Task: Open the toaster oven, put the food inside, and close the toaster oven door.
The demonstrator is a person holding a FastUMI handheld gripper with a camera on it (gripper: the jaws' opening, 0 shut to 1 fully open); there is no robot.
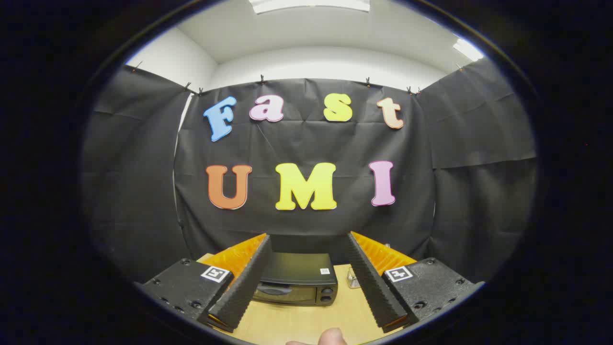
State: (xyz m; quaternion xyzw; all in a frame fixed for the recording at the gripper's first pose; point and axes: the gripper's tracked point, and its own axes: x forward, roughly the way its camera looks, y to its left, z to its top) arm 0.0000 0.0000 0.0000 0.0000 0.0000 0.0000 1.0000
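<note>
Opening step not yet begun, by my judgement. Gripper (306,282) fingers spread wide, clamped on nothing. Between them, some way ahead on the pale wooden table (297,326): the black box-shaped toaster oven (298,280), door closed, contents not visible. Just right of it, a small clear object (353,279), unidentifiable. Next: approach, take the door handle.

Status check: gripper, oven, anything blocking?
Gripper open, holding nothing. Toaster oven ahead beyond the fingers, door shut, on the table. Small jar beside the oven, off the path.
</note>
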